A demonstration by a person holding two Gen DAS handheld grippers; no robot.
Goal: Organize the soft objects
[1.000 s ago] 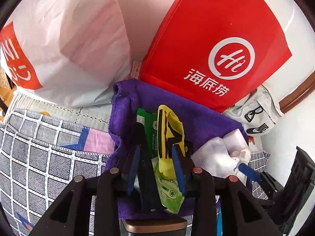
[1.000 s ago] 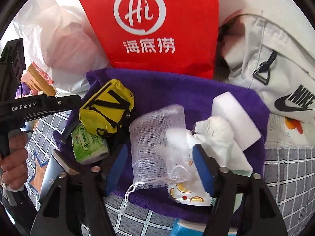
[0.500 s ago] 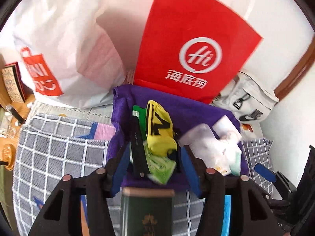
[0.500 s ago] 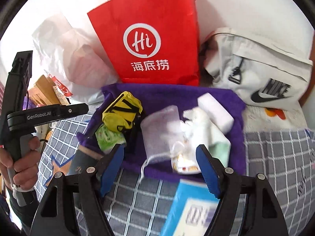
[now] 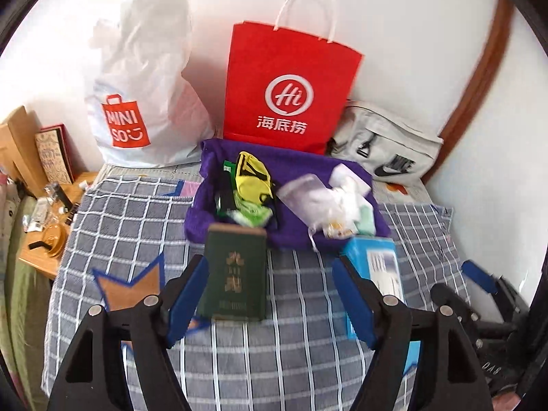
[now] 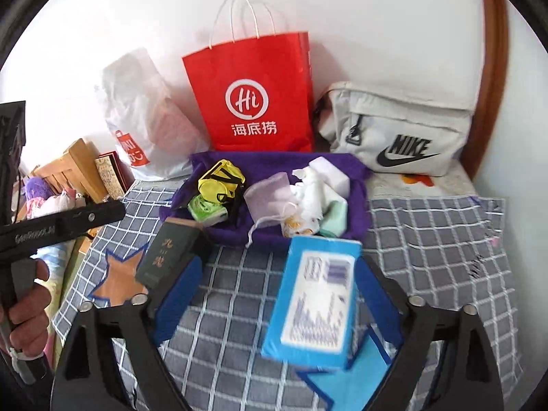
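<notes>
A purple cloth (image 5: 294, 166) (image 6: 356, 212) lies on the checked bed by the wall. On it sit a yellow pouch (image 5: 251, 176) (image 6: 221, 179), a green tissue pack (image 5: 251, 210) (image 6: 205, 209), a white mesh bag (image 5: 304, 195) (image 6: 265, 197), crumpled white cloth (image 6: 313, 193) and a white block (image 6: 330, 171). My left gripper (image 5: 270, 298) is open and empty, well back from the cloth. My right gripper (image 6: 277, 301) is open and empty, also back from it.
A dark green booklet (image 5: 236, 274) (image 6: 167, 255) and a blue box (image 5: 382, 267) (image 6: 316, 299) lie on the bed in front of the cloth. A red paper bag (image 5: 287, 92), a white Miniso bag (image 5: 144, 102) and a grey Nike bag (image 6: 397, 130) stand against the wall. A wooden side table (image 5: 44, 236) is left.
Both grippers pulled back and up from the cloth. The left gripper opened off the yellow pouch and green pack, which now lie on the cloth. The booklet and blue box came into view.
</notes>
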